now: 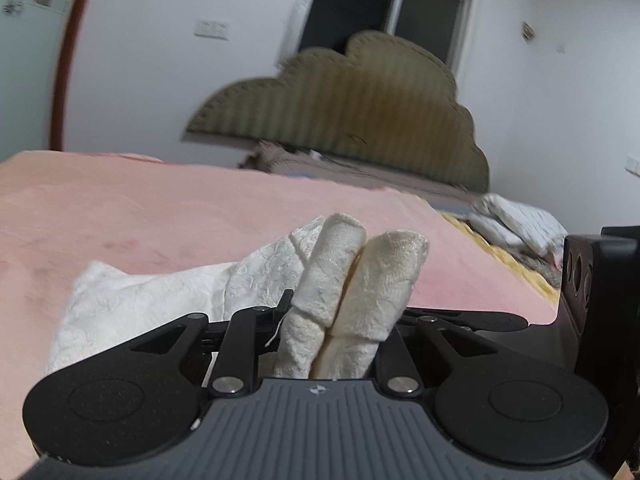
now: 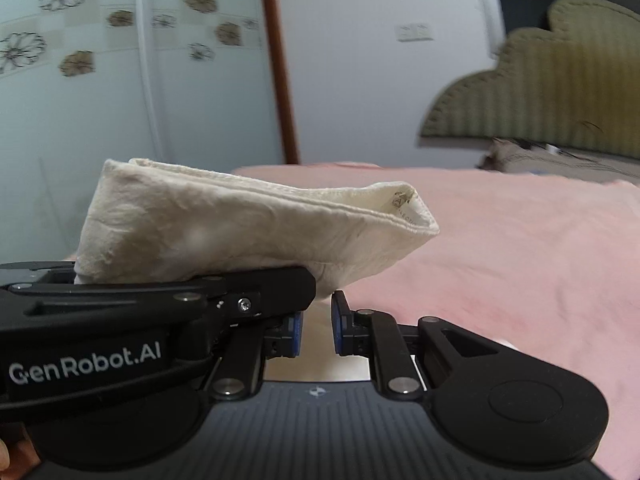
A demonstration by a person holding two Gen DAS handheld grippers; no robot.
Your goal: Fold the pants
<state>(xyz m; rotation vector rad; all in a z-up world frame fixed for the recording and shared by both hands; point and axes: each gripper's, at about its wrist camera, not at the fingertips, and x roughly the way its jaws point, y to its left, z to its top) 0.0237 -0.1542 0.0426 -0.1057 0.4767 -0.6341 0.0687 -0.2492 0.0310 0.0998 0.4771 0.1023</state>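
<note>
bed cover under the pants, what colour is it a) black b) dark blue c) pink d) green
c, in both wrist views the white pants are lifted over a pink bed cover that stretches back to the olive headboard.

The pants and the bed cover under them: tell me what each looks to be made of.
Pants: a cream woven cloth, probably cotton or linen, matte; a crinkled surface, stitched hem and soft folds suggest it. In the left wrist view one part shows a raised, lace-like pattern.
Bed cover: a pink, soft, fuzzy fabric, perhaps fleece or plush; it looks matte with a faint nap, though blur leaves this open.
</note>
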